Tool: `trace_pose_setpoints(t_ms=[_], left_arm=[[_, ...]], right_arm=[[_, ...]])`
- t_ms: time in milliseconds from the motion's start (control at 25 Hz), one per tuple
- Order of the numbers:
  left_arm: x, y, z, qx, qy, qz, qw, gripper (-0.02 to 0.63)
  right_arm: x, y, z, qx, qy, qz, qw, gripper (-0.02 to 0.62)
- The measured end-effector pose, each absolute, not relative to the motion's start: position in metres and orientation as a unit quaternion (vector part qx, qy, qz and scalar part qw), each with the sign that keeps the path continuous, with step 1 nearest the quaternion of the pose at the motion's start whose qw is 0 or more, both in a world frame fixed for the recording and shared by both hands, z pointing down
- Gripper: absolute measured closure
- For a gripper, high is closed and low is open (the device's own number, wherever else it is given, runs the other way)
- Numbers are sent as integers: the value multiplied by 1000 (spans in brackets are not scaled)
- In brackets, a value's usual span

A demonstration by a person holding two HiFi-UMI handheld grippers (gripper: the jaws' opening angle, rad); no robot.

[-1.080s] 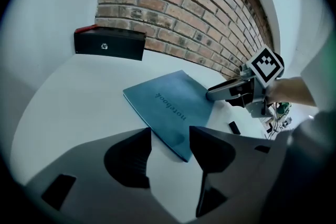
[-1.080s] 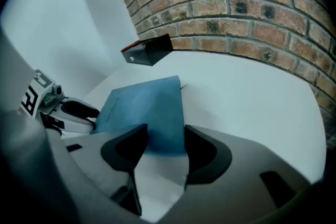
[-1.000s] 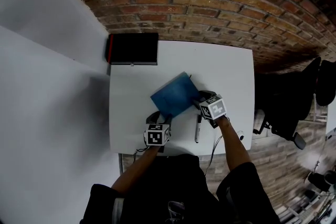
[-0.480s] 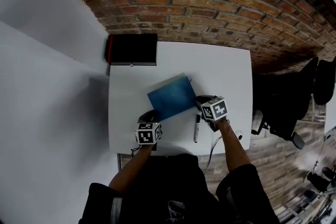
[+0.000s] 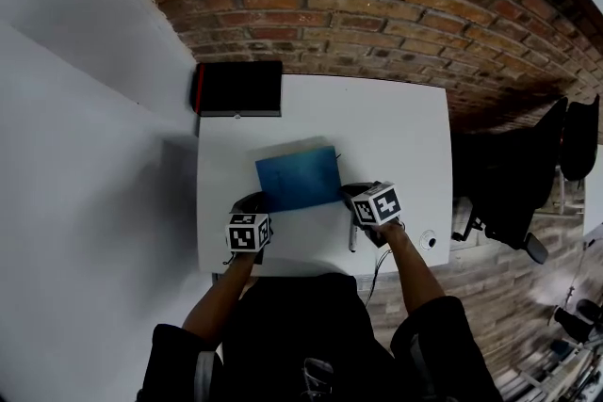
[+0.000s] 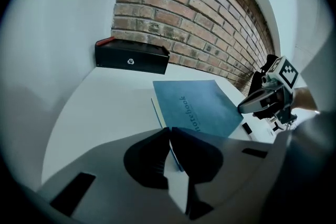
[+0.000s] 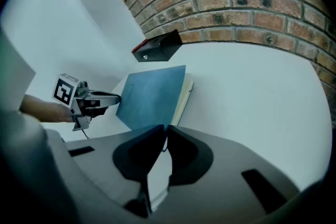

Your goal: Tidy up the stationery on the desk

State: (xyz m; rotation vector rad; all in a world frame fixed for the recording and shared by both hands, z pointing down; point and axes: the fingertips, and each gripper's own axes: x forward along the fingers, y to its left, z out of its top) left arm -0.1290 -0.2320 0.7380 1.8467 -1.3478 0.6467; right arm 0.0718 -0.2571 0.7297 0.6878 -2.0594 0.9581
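Gripping notebook [image 5: 298,176], mid-desk [image 5: 405,136], by near corners: with left gripper [image 5: 259,202] clamped near-left, with right gripper [image 5: 349,193] just closed narrow near-right. Move both together, level; avoid twisting cover.

Left gripper [image 6: 169,131] and right gripper [image 7: 164,128]: pale grey shells, black rounded fingers [image 6: 147,160]. Behind the fingers of each, a white cube [image 5: 249,232] with black square markers. Thin dark cable [image 5: 380,268] trailing behind the right fingers. Dark short sleeves [image 5: 184,355] further back.
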Motion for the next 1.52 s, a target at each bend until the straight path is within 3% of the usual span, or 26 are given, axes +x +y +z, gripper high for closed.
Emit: trace_pose_setpoints(t_ms=[760, 1000, 1320, 1440, 1520], left_arm=[[-186, -263, 741, 732, -509, 336, 304, 583], [-171, -275, 746, 752, -472, 356, 293, 591], [-169, -264, 734, 743, -524, 316, 271, 583], [-172, -252, 725, 730, -548, 290, 289, 516], [-173, -242, 720, 719, -562, 270, 307, 466]], right_arm=[[-23, -132, 743, 162, -799, 423, 396, 573], [-59, -131, 730, 146, -800, 472, 340, 573], [-39, -178, 721, 209, -850, 352, 333, 571], [-35, -202, 715, 230, -859, 329, 318, 567], [-35, -217, 712, 240, -866, 302, 319, 520]])
